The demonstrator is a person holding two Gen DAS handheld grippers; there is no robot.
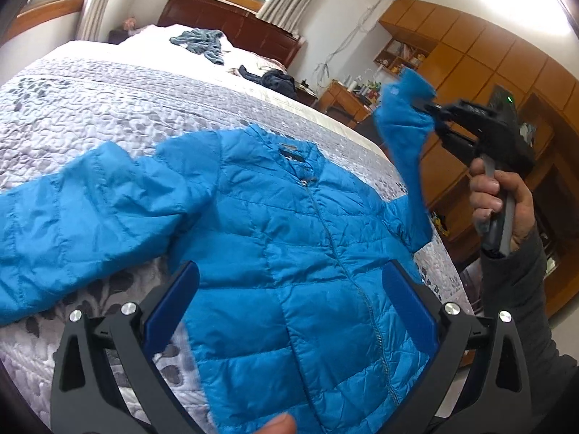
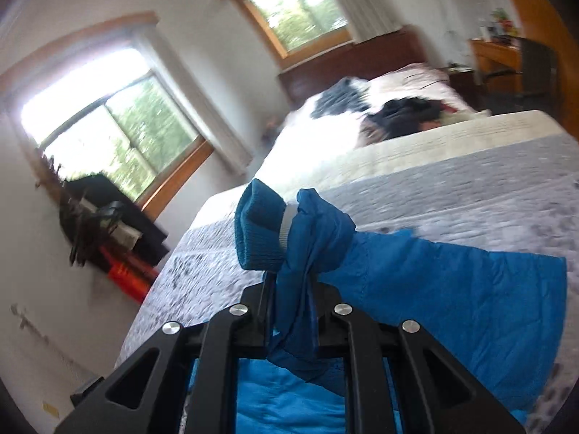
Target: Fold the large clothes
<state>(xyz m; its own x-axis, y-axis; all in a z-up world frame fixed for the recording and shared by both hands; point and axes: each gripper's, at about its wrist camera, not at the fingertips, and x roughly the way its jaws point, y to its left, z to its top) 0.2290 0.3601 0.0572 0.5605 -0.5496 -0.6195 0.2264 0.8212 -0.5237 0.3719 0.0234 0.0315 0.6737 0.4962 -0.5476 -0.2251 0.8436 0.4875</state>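
Across the grey floral quilted bedspread the bright blue quilted puffer jacket lies zipped and face up, barely folded: the right gripper pinches one raised sleeve cuff, the left gripper gapes empty above the hem.

One blue jacket, two hand-held grippers, two loose garments, two windows.

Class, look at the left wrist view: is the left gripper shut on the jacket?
No, the left gripper hangs open above the jacket, its fingers spread apart.
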